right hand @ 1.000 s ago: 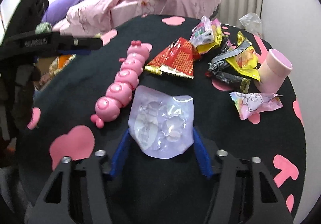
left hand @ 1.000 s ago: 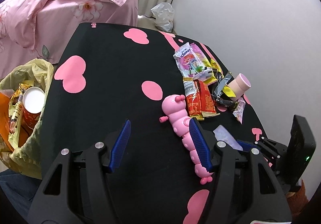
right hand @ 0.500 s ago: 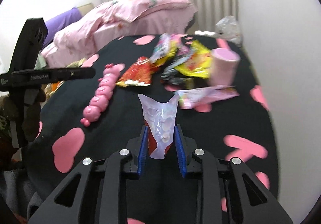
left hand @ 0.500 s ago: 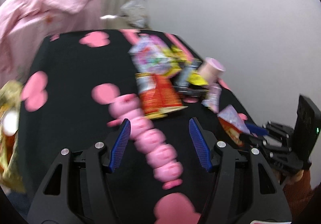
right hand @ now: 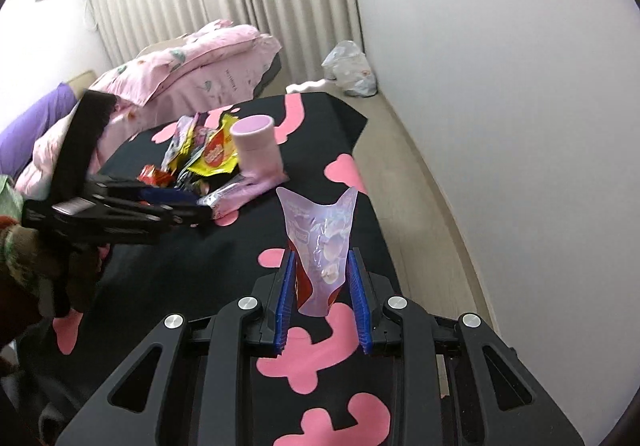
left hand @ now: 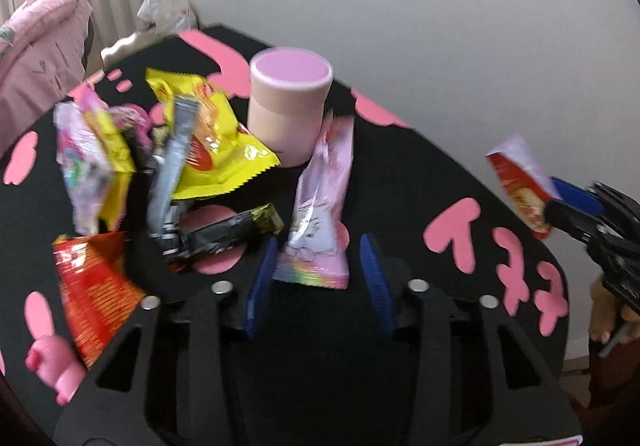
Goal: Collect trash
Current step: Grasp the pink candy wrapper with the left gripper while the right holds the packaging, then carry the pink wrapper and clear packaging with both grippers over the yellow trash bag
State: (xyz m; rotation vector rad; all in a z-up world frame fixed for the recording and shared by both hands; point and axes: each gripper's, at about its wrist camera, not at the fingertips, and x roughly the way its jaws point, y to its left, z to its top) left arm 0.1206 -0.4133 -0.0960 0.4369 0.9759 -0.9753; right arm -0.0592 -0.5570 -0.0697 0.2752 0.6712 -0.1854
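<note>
My right gripper (right hand: 322, 300) is shut on a pale purple plastic wrapper (right hand: 322, 238) and holds it above the black table with pink shapes (right hand: 320, 366); it also shows in the left wrist view (left hand: 520, 182). My left gripper (left hand: 320, 270) is open, its blue pads either side of the near end of a pink snack packet (left hand: 320, 214) lying on the table. Behind it lie a yellow wrapper (left hand: 212, 142), a black wrapper (left hand: 224, 234), a red wrapper (left hand: 92, 286) and a colourful packet (left hand: 88, 166).
A pink cylindrical cup (left hand: 288, 106) stands just behind the pink packet. A pink caterpillar toy's end (left hand: 52, 366) lies at the lower left. A bed with a pink duvet (right hand: 192, 62) stands beyond the table. A white plastic bag (right hand: 352, 66) lies on the floor by the wall.
My left gripper has swung right from the caterpillar toy to the pink snack packet. My right gripper closed on the purple wrapper and lifted it off the table.
</note>
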